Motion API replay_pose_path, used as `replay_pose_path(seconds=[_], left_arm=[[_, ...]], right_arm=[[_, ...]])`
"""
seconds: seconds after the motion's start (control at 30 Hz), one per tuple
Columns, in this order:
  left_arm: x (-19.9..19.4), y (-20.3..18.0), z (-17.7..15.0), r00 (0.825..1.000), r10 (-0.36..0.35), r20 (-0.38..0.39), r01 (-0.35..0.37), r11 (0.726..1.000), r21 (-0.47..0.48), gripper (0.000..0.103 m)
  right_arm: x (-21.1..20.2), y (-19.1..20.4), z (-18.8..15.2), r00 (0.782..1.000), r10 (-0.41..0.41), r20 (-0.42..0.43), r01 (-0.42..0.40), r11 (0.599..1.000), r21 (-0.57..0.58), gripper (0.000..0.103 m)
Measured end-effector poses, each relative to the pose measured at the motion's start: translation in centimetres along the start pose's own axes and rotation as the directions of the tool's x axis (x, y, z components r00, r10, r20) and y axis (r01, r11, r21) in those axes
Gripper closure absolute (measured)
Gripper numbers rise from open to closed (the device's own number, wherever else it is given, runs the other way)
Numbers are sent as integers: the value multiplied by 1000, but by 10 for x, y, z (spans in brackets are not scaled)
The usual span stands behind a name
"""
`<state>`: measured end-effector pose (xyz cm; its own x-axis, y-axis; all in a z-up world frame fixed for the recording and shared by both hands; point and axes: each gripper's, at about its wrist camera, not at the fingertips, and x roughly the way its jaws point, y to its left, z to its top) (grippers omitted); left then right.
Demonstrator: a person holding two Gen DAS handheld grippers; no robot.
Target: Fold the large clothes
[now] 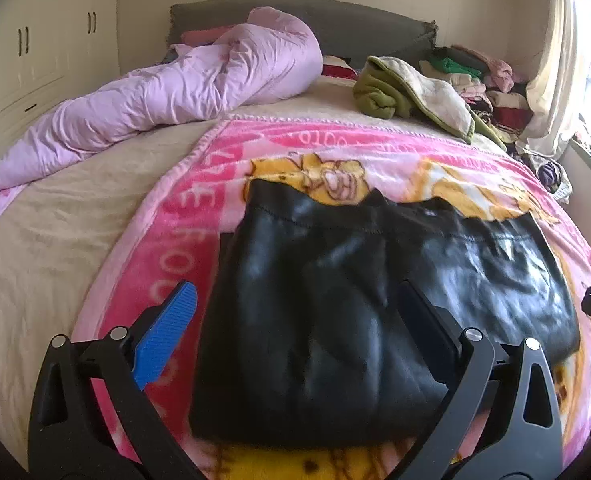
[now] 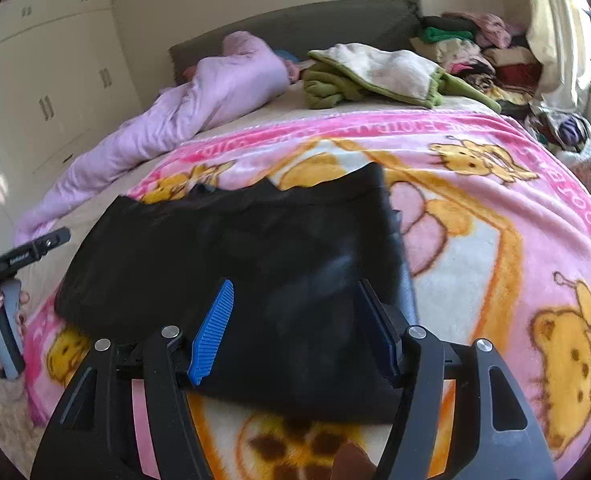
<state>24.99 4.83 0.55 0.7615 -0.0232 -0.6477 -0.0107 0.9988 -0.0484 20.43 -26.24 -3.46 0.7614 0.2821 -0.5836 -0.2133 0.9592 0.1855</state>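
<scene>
1. As the black garment (image 1: 359,304) now lies in a compact rectangular packet on the pink cartoon blanket (image 1: 183,216), the folding of this piece is judged largely complete.
2. Location: the packet sits toward the near edge of the blanket, roughly midway between its left and right borders, with blanket showing on all sides.
3. Condition: edges are fairly square; the far edge is slightly uneven, with a small peak of cloth standing up. The surface is shiny and shows soft creases.
4. Left gripper (image 1: 295,320): jaws spread wide above the near part of the packet, nothing between the pads, no contact seen.
5. Right gripper (image 2: 295,328): jaws partly apart over the near right part of the packet, holding nothing.
6. Remaining on this piece, in my judgement: at most a final tidy or removal to a stack.
7. Outstanding work: a green and cream garment (image 2: 375,76) lies loose near the head of the bed (image 1: 55,216), and the lilac duvet (image 1: 167,88) lies bunched along the left side.
8. Stacked clothes (image 1: 491,84) occupy the far right corner of the bed.
</scene>
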Motion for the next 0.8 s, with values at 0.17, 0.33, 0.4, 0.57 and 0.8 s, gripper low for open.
replay_pose_path(seconds=[0.17, 0.33, 0.4, 0.57, 0.8], left_arm=[[1, -4, -21, 999, -13, -50, 14, 1000, 3, 10], [4, -5, -41, 995, -9, -104, 9, 1000, 4, 10], [9, -8, -52, 991, 10, -131, -8, 1000, 16, 10], [18, -11, -65, 986, 43, -164, -36, 998, 44, 10], [18, -4, -68, 986, 17, -166, -14, 1000, 17, 9]], right_arm=[[-1, 17, -12, 999, 20, -31, -21, 999, -44, 42], [0, 24, -23, 998, 14, -57, -18, 997, -73, 42], [3, 23, -28, 998, 1, -69, -6, 997, -74, 42], [20, 14, -43, 989, -54, -138, 48, 998, -48, 42], [27, 10, -56, 989, -66, -132, 66, 998, -4, 42]])
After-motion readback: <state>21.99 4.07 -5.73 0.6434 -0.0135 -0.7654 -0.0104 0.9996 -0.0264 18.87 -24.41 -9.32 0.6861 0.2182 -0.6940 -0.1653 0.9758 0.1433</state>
